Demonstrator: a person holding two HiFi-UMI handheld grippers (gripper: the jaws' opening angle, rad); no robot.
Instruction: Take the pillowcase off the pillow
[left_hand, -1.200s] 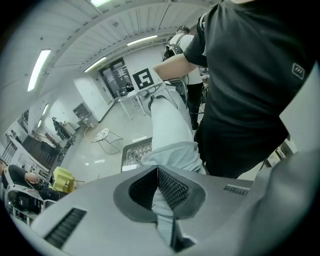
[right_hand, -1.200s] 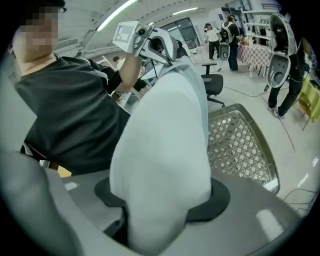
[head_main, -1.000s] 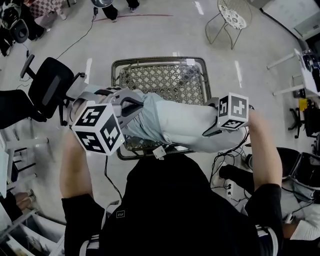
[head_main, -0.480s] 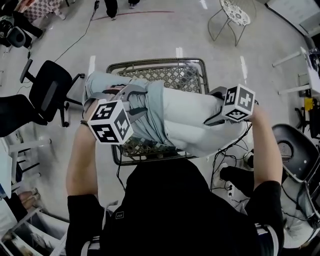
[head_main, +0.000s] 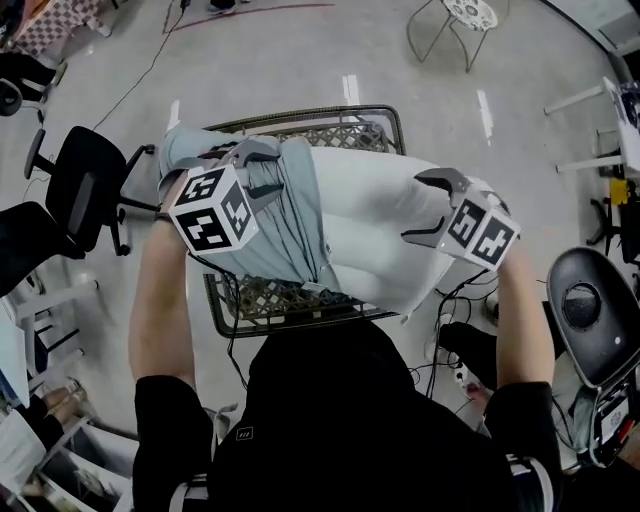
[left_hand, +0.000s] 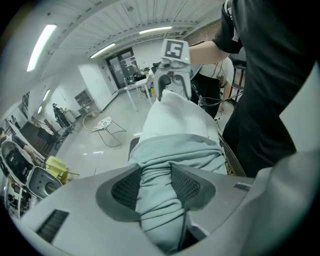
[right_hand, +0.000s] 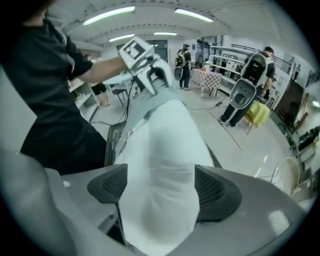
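Seen from above, a person in a black shirt (head_main: 350, 420) holds a plump white pillow (head_main: 375, 230) across a metal wire basket with a lattice bottom (head_main: 265, 298), which stands on a pale, glossy floor. A pale blue-grey fabric pillowcase (head_main: 285, 220) covers only the pillow's left end, bunched into folds. The right half of the pillow is bare.

The left gripper (head_main: 262, 168) clamps a gathered ridge of the pillowcase. In the left gripper view, both ribbed pads of the left gripper (left_hand: 156, 185) press the cloth from either side. Its jaws have just been closing, with the cloth between them, and stand partly apart around the thick fold.

The right gripper (head_main: 425, 205) holds the bare right end of the pillow. In the right gripper view, the jaws of the right gripper (right_hand: 160, 187) stand wide, having just opened a little further, and both pads touch the squeezed white stuffing between them.

A black office chair (head_main: 75, 185) stands to the left of the basket.
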